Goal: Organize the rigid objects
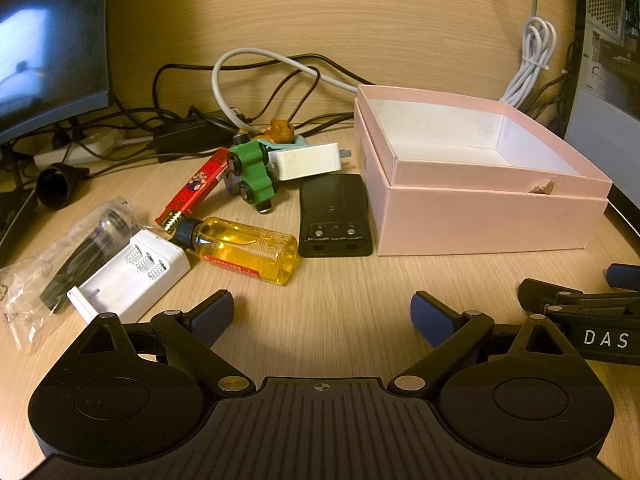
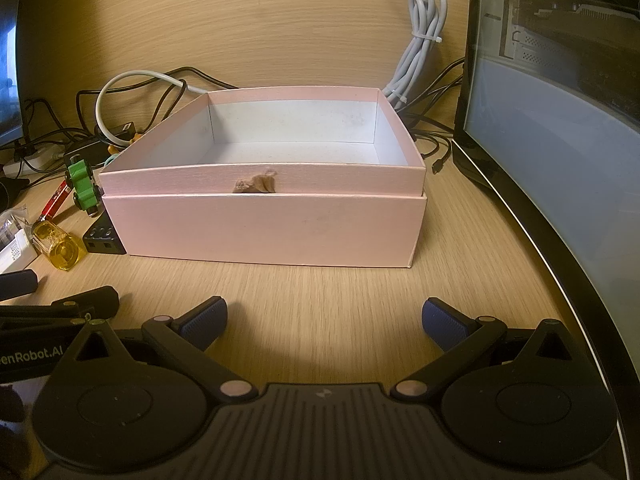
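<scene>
An open pink box (image 1: 484, 216) (image 2: 264, 224) sits on the wooden desk, its white inside bare. Left of it lie a black battery pack (image 1: 334, 214), a bottle of yellow liquid (image 1: 244, 250), a white battery charger (image 1: 128, 276), a red lighter (image 1: 192, 188), a green toy car (image 1: 254, 174), a white rectangular block (image 1: 306, 160) and a bagged black part (image 1: 76, 256). My left gripper (image 1: 322, 316) stands open over bare desk in front of the pile. My right gripper (image 2: 324, 320) is open too, in front of the box, holding nothing.
Tangled black and white cables (image 1: 256, 80) and a power strip (image 1: 76, 150) run along the back. A monitor (image 1: 48, 40) stands at far left, a computer case (image 2: 560, 100) at right. A bundled white cable (image 2: 420, 48) hangs behind the box. A brown figurine (image 1: 282, 130) lies behind the car.
</scene>
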### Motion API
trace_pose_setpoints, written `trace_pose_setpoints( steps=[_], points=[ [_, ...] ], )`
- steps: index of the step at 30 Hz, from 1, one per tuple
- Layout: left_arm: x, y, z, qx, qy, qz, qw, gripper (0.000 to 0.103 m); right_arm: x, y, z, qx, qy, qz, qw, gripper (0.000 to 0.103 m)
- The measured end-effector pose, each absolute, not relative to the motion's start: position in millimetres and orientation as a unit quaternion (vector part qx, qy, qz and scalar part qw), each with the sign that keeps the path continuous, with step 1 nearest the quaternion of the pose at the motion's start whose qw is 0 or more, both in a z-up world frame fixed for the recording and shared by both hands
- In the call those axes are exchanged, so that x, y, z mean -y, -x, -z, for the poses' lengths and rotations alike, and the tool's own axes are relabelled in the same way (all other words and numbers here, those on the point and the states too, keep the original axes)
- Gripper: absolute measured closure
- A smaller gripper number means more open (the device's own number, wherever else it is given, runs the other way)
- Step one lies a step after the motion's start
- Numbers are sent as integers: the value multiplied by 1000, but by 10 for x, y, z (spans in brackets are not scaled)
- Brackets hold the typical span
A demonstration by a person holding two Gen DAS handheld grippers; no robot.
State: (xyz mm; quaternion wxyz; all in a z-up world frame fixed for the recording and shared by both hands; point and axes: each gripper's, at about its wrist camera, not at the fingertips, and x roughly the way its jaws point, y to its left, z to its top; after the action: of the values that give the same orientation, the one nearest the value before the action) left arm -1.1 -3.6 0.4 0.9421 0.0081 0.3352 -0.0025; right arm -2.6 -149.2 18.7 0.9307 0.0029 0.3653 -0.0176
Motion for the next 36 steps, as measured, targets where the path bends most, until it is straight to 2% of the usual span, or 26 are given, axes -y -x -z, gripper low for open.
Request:
trace_pose_setpoints(
  steps=[20, 25, 27, 29, 33, 36],
  points=[
    [36, 29, -6, -336, -8, 2, 942, 5, 1488, 32, -179, -365, -3, 17, 931, 0],
    [-35, 138, -51, -357, -26, 55, 932, 5, 1560, 5, -160, -363, -7, 4, 932, 0],
    [-169, 196, -136, -376, -3, 67, 924, 11, 1627, 14, -186, -366, -29, -2, 930, 0],
    [-379, 290, -291, -374, 30, 71, 924, 12, 1679, 7, -242, -380, -55, -6, 923, 0],
    [-825, 448, -690, -318, 10, 21, 948, 12, 1509, 14, -232, -405, 0, 4, 914, 0],
    [-1205, 364, -889, -295, -15, -2, 955, 12, 1464, 62, -240, -406, -7, 19, 913, 0]
  ],
)
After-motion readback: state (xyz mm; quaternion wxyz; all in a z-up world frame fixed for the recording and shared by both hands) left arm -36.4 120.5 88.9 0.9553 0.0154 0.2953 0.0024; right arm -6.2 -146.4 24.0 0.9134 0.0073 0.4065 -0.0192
